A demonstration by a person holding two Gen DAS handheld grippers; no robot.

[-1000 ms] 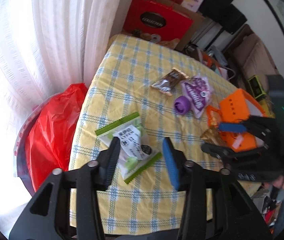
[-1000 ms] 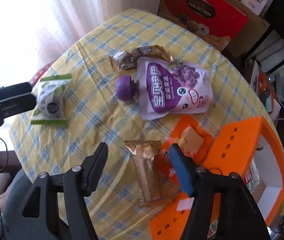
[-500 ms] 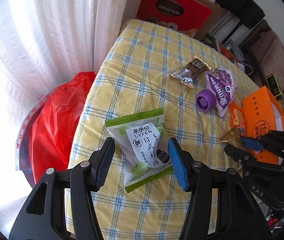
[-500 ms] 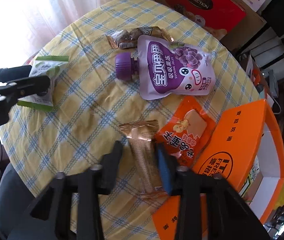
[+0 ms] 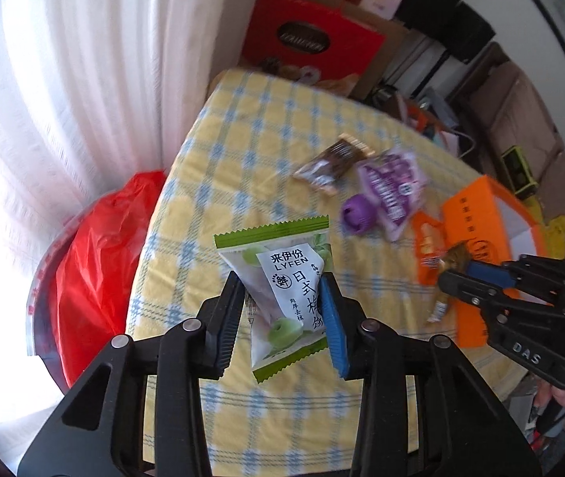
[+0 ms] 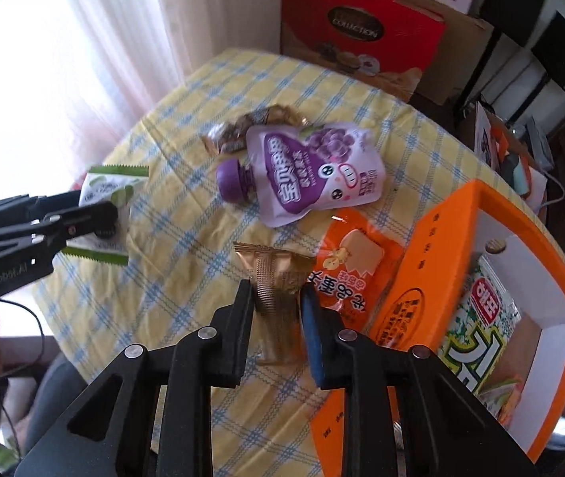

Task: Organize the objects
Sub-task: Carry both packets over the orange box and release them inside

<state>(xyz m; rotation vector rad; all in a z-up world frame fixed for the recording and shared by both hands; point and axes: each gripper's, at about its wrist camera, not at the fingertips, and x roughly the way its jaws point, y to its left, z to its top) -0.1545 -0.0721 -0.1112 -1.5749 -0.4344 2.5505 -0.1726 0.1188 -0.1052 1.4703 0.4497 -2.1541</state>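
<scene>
My left gripper [image 5: 280, 282] holds a green and white snack packet [image 5: 278, 246] just above the yellow checked tablecloth [image 5: 266, 147]; its jaws are closing and both pads press on the packet. My right gripper [image 6: 276, 290] is shut on a gold wrapper [image 6: 272, 266], raised beside the orange packet [image 6: 354, 262]. An open orange box [image 6: 461, 238] stands to its right with a green and white pack inside. In the right wrist view the left gripper [image 6: 107, 214] and its green packet [image 6: 101, 189] sit at the table's left edge.
A purple pouch [image 6: 310, 175] and a brown wrapper [image 6: 250, 127] lie mid-table. A red gift box [image 6: 358, 39] stands behind the table. A red plastic bag [image 5: 99, 258] and white curtain [image 5: 83, 79] are left of the table's edge.
The left jaws closed on the green packet and lifted it off the cloth. The right jaws shut on the gold wrapper and raised it slightly.
</scene>
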